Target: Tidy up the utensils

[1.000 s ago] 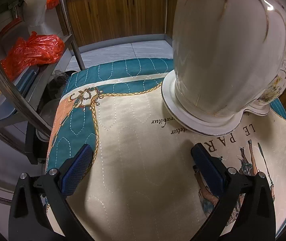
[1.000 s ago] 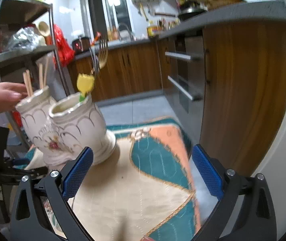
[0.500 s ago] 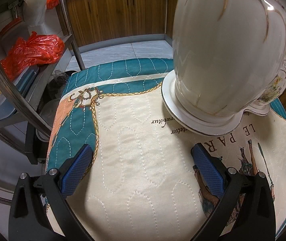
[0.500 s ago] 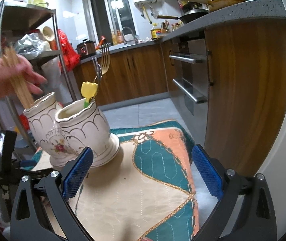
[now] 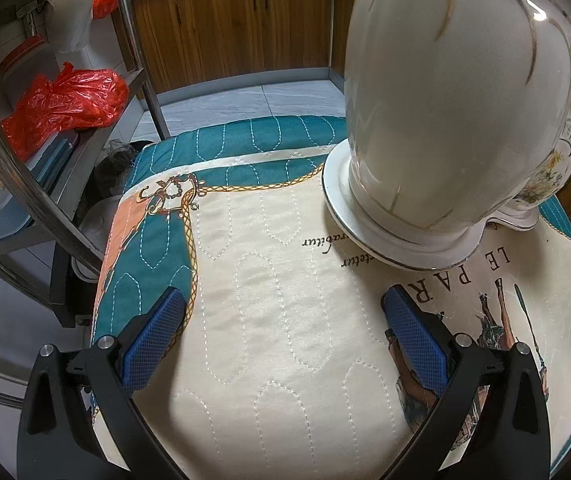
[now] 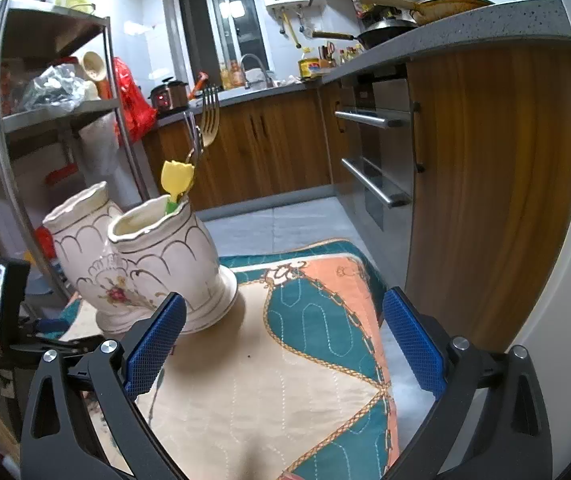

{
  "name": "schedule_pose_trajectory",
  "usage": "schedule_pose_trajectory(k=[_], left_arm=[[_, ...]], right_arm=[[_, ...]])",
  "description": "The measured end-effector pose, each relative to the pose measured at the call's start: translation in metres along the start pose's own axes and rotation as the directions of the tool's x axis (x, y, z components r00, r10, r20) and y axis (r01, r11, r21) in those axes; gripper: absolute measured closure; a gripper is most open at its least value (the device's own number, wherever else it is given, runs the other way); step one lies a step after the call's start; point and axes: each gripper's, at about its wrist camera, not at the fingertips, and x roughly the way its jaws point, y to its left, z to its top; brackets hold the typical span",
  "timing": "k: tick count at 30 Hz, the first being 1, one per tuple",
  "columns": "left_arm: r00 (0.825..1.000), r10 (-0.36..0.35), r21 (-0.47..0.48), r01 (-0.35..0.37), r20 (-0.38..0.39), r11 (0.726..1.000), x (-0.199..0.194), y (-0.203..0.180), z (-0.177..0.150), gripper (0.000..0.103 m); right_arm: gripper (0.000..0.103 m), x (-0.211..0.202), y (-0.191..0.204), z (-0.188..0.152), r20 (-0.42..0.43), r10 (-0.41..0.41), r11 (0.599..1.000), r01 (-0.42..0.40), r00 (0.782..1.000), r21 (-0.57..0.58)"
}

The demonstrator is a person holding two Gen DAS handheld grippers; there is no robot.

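Currently: Both Grippers Idle Beside the Holders

Right gripper point(image 6: 283, 340) is spread wide and empty, hovering over the quilted mat point(image 6: 269, 392). Left gripper point(image 5: 283, 332) is likewise released. Two ceramic holders stand touching on the table; the nearer holder point(image 6: 169, 264) contains a fork point(image 6: 208, 120) and a yellow-handled utensil point(image 6: 177, 178), stored upright, presumably for easy access.

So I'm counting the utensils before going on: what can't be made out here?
- Left wrist view: the near jar fills the frame; its rim is cut off, contents hidden.
- Right wrist view: the back jar has its inside hidden by its wall.
- Fork: lower handle hidden inside the front jar.
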Motion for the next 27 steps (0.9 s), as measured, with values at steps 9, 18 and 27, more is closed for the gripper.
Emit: schedule_pose_trajectory(k=[9, 18, 27], left_arm=[[1.0, 0.0, 0.0, 0.0, 0.0, 1.0, 0.0, 0.0, 0.0, 0.004], [1.0, 0.0, 0.0, 0.0, 0.0, 1.0, 0.0, 0.0, 0.0, 0.004], [1.0, 0.004, -0.009, -0.004, 0.0, 1.0, 0.001, 0.001, 0.0, 0.004]], right_arm=[[0.005, 0.002, 0.017, -0.005, -0.011, 0.012, 0.998, -0.012, 1.0, -0.063], [0.005, 0.002, 0.026, -0.009, -0.026, 0.029, 0.996, -0.031, 0.999, -0.085], [0.005, -0.001, 0.055, -0.017, -0.036, 0.056, 0.988, -0.061, 0.998, -0.144]])
